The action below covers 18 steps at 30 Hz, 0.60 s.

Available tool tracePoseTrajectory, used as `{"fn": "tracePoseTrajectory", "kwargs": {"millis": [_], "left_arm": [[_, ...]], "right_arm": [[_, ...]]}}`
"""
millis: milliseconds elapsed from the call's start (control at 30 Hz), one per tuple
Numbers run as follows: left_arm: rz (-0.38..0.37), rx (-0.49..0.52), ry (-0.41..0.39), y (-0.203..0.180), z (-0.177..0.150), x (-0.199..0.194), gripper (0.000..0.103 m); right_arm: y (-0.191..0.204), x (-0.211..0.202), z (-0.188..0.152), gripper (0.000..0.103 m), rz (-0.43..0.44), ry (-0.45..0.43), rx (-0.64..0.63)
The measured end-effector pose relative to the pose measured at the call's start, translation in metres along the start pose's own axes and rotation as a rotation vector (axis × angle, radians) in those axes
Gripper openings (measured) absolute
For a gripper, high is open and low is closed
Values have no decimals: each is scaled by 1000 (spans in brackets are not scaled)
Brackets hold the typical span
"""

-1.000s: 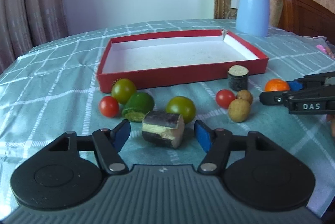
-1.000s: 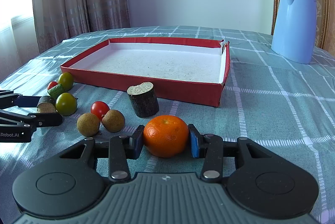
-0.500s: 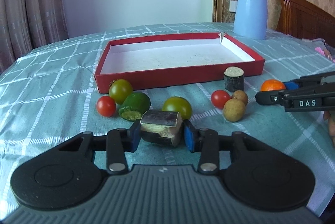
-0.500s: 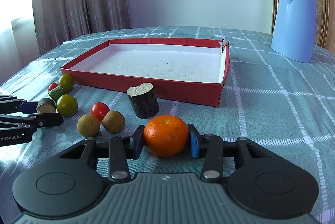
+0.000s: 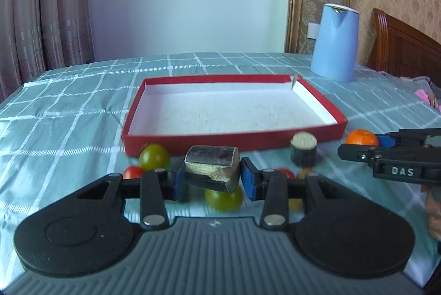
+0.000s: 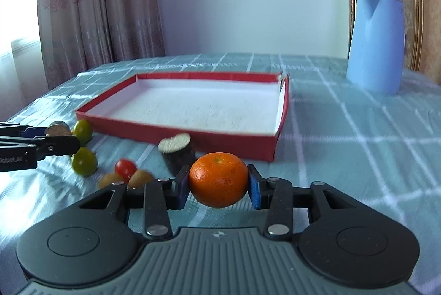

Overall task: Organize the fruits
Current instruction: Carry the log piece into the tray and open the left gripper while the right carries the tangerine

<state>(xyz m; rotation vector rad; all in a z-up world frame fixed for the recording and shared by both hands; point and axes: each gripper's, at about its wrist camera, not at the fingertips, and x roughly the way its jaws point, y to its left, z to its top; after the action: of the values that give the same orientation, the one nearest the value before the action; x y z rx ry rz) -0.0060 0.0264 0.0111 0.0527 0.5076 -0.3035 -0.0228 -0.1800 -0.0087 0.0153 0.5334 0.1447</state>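
Observation:
My left gripper is shut on a dark sugarcane piece and holds it above the table, in front of the red tray. My right gripper is shut on an orange mandarin and holds it above the cloth, near the tray's front right corner. On the table lie green tomatoes, red tomatoes, brown longans and a second sugarcane piece. The tray is empty.
A blue kettle stands behind the tray at the right. A wooden chair is at the far right. Curtains hang at the left. The table has a green checked cloth.
My left gripper closed on the sugarcane piece and lifted it off the table. My right gripper lifted the mandarin up. Both views now look down on the tray from higher.

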Motion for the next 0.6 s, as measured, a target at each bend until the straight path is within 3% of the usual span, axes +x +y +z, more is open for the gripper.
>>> {"fn": "tracePoseTrajectory", "kwargs": {"millis": [267, 600], "left_arm": [[81, -3, -29, -4, 34, 37, 38], [183, -76, 95, 15, 54, 110, 38]], "right_arm": [[-1, 40, 51, 41, -104, -53, -43], [-5, 113, 63, 41, -168, 79, -33]]}}
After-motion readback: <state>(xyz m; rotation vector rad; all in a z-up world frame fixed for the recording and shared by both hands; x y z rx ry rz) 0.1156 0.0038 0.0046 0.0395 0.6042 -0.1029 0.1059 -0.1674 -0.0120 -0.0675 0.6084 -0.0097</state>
